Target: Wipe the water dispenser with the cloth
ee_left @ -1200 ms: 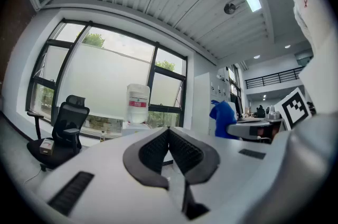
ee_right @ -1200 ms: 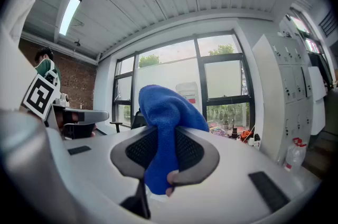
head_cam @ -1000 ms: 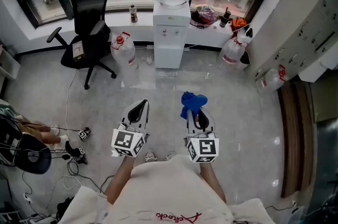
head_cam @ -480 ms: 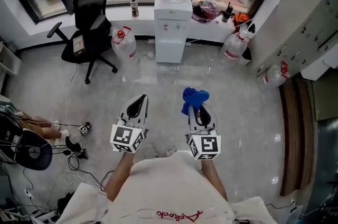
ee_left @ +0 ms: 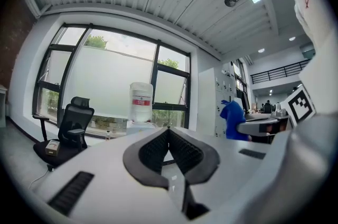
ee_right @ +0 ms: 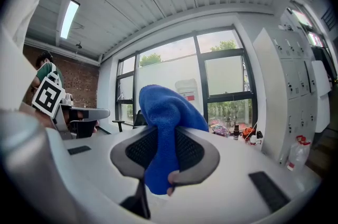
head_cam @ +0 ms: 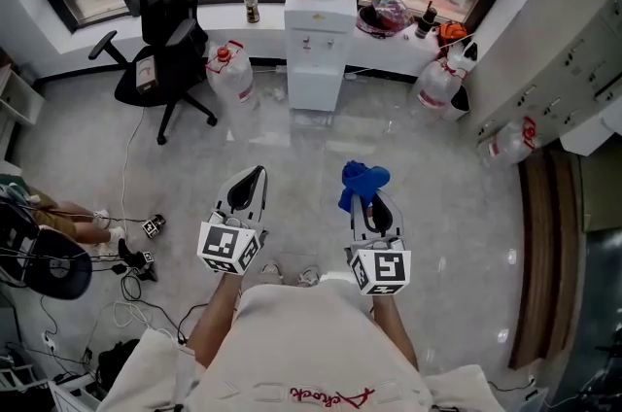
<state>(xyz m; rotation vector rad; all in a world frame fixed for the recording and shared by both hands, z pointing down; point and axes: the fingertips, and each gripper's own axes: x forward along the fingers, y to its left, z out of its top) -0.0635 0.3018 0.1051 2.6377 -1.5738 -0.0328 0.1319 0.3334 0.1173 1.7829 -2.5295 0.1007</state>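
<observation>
Pale grey floor (head_cam: pixel 292 148) fills the head view. The water dispenser (head_cam: pixel 318 51) stands against the window wall at the top, well apart from us, with an office chair (head_cam: pixel 165 21) to its left. Over the last second the dispenser has slid only a little toward the top edge, and both tools keep the same pose in front of our body. We judge from this that we are still approaching and no wiping has begun. The left gripper (head_cam: pixel 253 179) points ahead with nothing in it, while the right gripper (head_cam: pixel 367 204) carries the blue cloth (head_cam: pixel 360 182) bunched at its tip. The left gripper view gives us what the head view cannot: its jaws meet pad to pad, empty. The dispenser (ee_left: pixel 141 106) rises far off just above them, and the cloth (ee_left: pixel 231 120) shows off to the right. The right gripper view shows the grip itself. Its jaws are pinched onto a fold of the cloth (ee_right: pixel 166 128), which stands up between them and hangs below, hiding most of the dispenser (ee_right: pixel 187 92) behind it.
</observation>
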